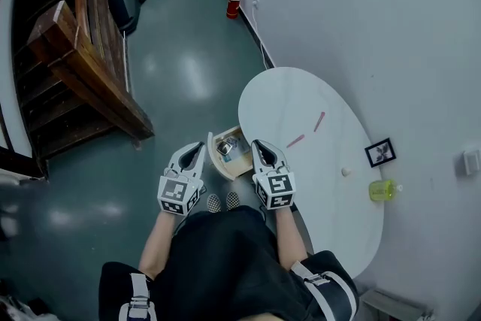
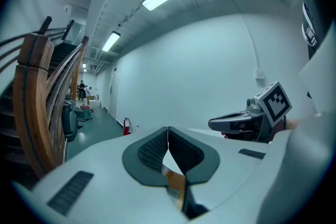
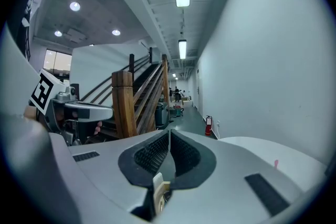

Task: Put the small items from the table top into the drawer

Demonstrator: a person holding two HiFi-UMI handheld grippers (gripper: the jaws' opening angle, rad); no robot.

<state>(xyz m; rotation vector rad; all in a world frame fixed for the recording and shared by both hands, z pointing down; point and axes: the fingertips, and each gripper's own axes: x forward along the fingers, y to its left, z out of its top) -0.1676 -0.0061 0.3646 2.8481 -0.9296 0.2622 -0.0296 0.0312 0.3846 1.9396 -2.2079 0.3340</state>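
You held both grippers side by side in the lower middle of the head view, above your lap, both aimed toward the top of the frame. The left gripper (image 1: 199,147) had its jaws closed pad to pad with nothing between them. The right gripper (image 1: 257,144) was likewise closed and empty. The only markings you could make out were the black-and-white square patterns on each gripper's cube.

Between the two gripper tips, the drawer (image 1: 213,155) stood pulled open at the left edge of the white oval table (image 1: 285,98). It held objects too small to identify.

On the table top, a pink stick (image 1: 294,140) and a second pink stick (image 1: 319,121) lay apart, each with its long axis running from lower left to upper right. A small white item (image 1: 346,171) sat further toward the lower right. A yellow-green container (image 1: 382,190) sat at the table's right edge, any print on it too small to read. A black framed picture (image 1: 380,152) was beside that edge.

Only the head view showed the drawer. The left gripper view showed the right gripper at its right side, with its marker cube (image 2: 275,102), and a red fire extinguisher (image 2: 126,124) by the far wall. The right gripper view showed the left gripper at its left, the wooden staircase (image 3: 126,105) in the middle, and one of the pink sticks at its lower right.
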